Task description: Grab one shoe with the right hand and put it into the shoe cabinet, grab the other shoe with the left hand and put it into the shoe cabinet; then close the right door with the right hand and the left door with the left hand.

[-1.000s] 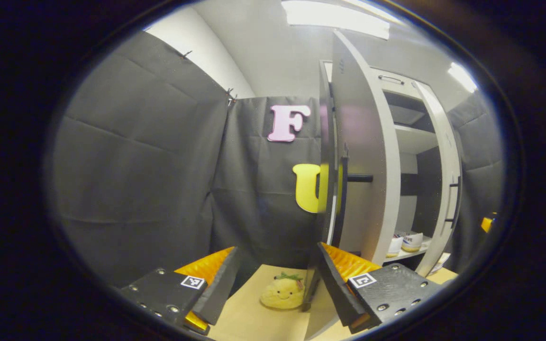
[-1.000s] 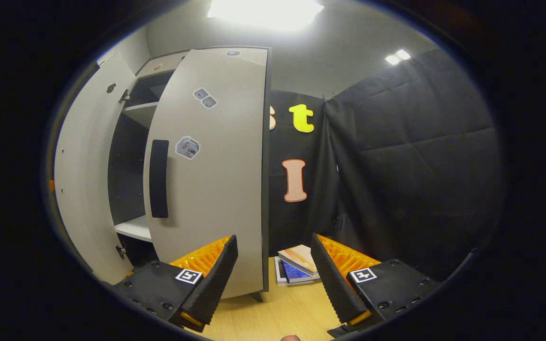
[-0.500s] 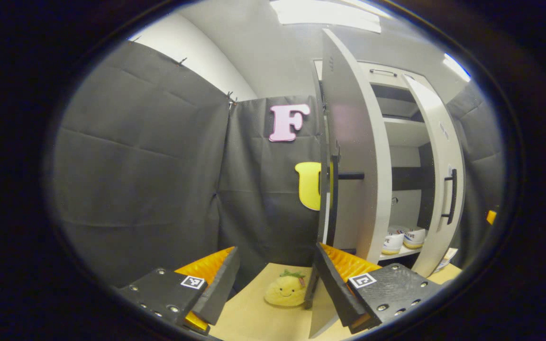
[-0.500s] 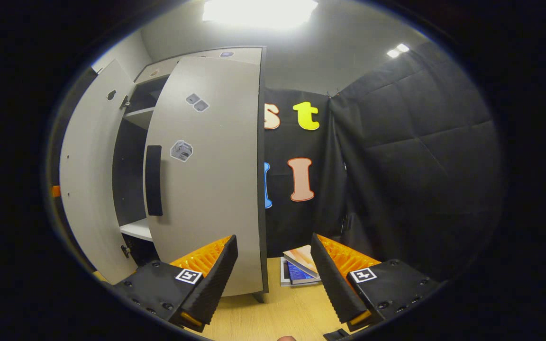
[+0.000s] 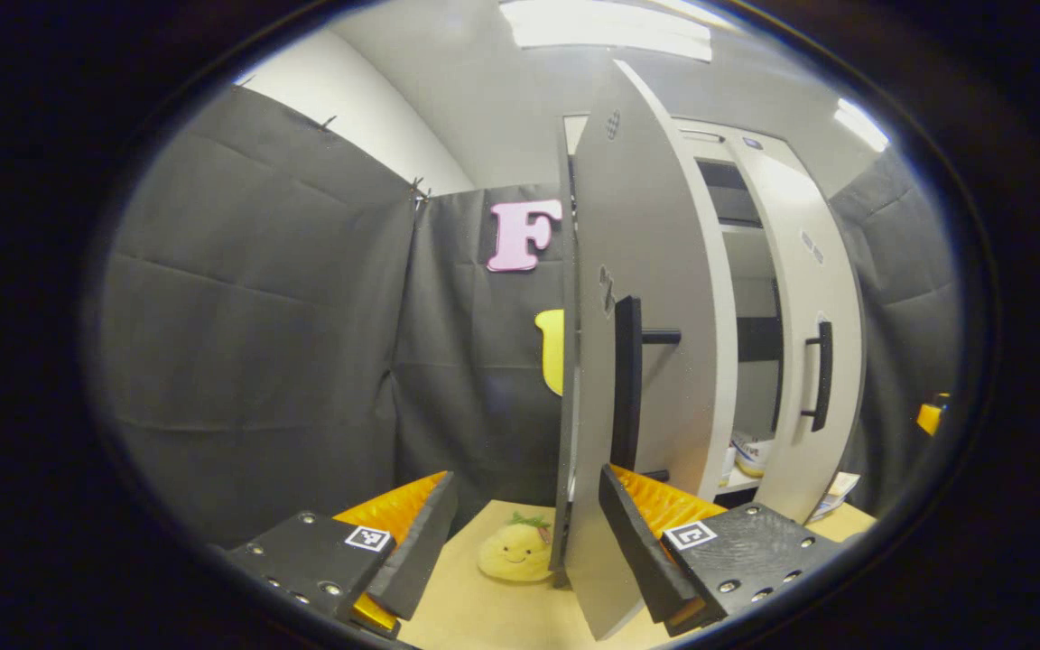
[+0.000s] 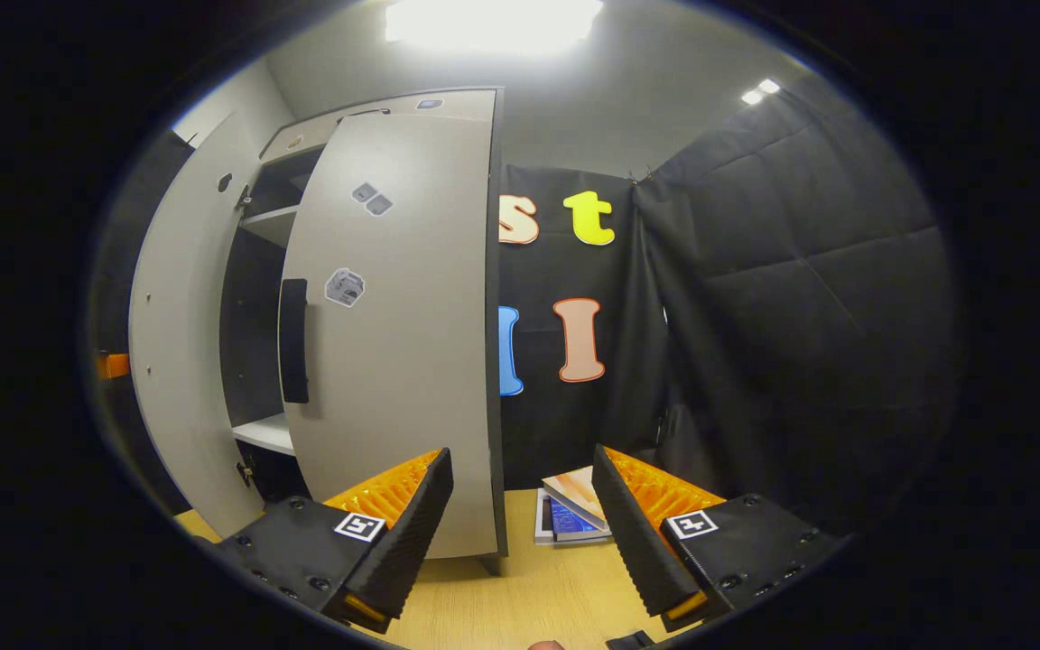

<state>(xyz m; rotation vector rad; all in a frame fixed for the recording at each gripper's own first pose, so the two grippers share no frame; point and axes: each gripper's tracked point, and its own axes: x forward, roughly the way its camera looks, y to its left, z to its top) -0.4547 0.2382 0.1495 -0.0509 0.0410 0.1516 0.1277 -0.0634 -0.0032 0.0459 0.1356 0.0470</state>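
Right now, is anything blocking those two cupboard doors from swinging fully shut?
Nothing visible does. The left door and right door both stand ajar, the gap between them looks clear, and a shoe sits back on the shelf. Both grippers hang open beside them.

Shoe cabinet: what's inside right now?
Left gripper view: through the gap between the doors of the shoe cabinet, one shoe sits on a shelf. The doors hide the rest.

Right door [image 6: 394, 361] swung further toward the shoe cabinet [image 6: 258, 271] than a second ago, gap narrower, left door [image 5: 655, 361] also turned inward with its handle [image 5: 626, 384] now facing out, only one shoe [image 5: 748, 454] peeking through the slimmer opening
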